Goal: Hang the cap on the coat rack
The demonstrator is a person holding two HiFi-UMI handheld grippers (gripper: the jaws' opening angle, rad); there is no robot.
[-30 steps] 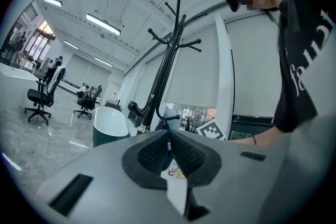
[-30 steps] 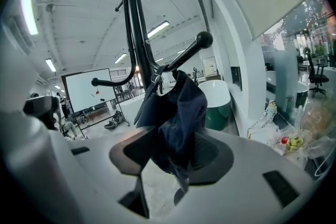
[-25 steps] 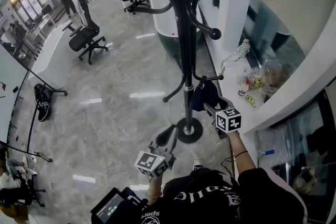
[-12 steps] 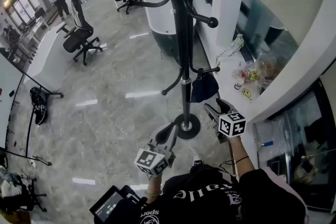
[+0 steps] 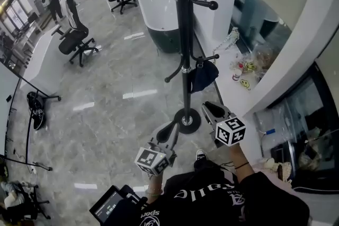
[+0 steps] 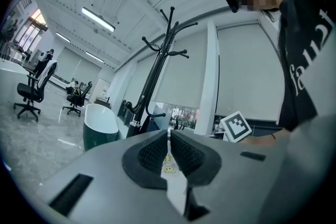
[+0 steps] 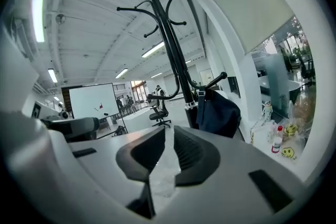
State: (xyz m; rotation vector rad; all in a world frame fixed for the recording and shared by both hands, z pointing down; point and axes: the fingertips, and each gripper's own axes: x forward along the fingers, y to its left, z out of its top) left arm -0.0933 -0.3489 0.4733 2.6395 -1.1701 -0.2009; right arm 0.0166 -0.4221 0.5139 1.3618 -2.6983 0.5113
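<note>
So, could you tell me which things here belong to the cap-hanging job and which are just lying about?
Job:
- dark cap, already hanging on a low hook
- coat rack

Lying about:
- office chair
- small bottle on the ledge
- yellow smiley beside it

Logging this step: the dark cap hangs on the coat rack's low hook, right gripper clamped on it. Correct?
No: the right gripper view shows the right gripper apart from the cap, its jaws just closing with nothing between them. The rest holds.

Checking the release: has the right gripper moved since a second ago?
Yes: the right gripper backed off the coat rack and cap, toward the person; fingers just closing, empty.
</note>
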